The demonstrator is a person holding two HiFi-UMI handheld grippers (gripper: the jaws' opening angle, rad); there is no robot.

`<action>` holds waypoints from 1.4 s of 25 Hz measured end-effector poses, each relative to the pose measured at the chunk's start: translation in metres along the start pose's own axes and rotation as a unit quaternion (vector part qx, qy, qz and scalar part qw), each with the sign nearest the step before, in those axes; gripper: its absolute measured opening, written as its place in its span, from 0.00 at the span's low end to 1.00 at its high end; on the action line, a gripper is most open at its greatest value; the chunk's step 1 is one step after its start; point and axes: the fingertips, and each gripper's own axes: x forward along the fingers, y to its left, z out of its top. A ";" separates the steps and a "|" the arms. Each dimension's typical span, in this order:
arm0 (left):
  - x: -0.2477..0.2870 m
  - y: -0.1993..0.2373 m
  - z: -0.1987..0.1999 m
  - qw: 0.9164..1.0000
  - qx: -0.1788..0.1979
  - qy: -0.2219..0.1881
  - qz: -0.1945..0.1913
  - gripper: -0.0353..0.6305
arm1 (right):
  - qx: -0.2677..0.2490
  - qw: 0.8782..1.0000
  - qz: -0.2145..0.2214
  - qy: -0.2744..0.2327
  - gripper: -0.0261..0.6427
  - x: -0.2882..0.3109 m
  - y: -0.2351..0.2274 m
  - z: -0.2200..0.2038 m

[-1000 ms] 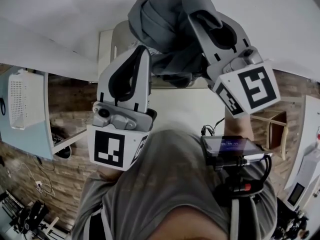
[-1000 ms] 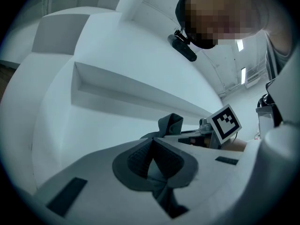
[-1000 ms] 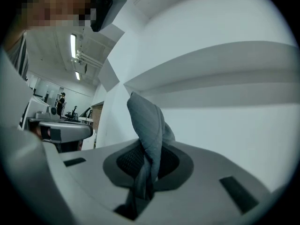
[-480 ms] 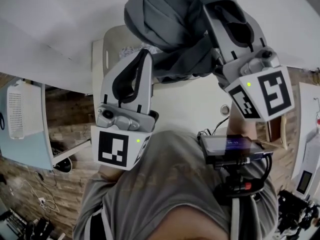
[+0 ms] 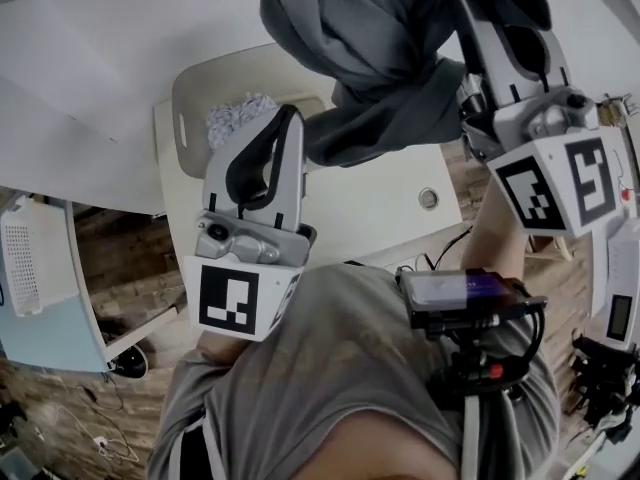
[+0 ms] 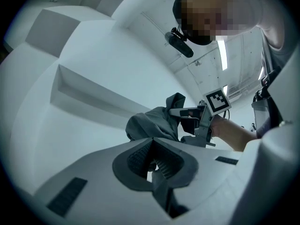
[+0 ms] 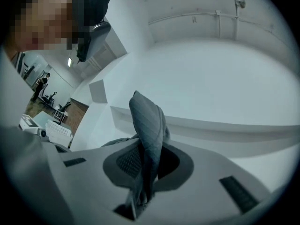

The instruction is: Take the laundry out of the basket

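Observation:
My right gripper (image 5: 480,8) is raised at the head view's top right, shut on a bunched grey garment (image 5: 370,48) that hangs well above the table. In the right gripper view the grey garment (image 7: 147,121) stands up out of the closed jaws of that gripper (image 7: 145,158). My left gripper (image 5: 283,118) points up at centre left, apart from the cloth; in its own view the left gripper (image 6: 152,146) is shut with nothing held. It looks toward the grey garment (image 6: 154,123). Behind it the cream laundry basket (image 5: 190,93) holds a white patterned cloth (image 5: 238,118).
The basket stands at the far left end of a white table (image 5: 370,203) with a round hole (image 5: 428,198). A white perforated bin (image 5: 25,258) sits on a pale blue surface at the left. Wood floor lies around. A device (image 5: 460,293) hangs at my chest.
The right gripper has lifted the grey garment up and to the right. The basket and table have come more into view beneath; the left gripper has shifted only a little.

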 end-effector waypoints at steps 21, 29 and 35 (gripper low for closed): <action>0.007 -0.077 -0.019 0.995 -0.008 0.032 -0.089 0.06 | 0.038 0.991 -0.097 0.085 0.10 -0.125 -0.021 -0.082; 0.010 -0.091 -0.026 0.994 0.000 0.045 -0.101 0.06 | 0.057 0.985 -0.103 0.127 0.10 -0.144 -0.006 -0.140; 0.014 -0.088 -0.033 0.994 0.002 0.053 -0.099 0.06 | 0.081 0.981 -0.102 0.147 0.10 -0.146 0.002 -0.179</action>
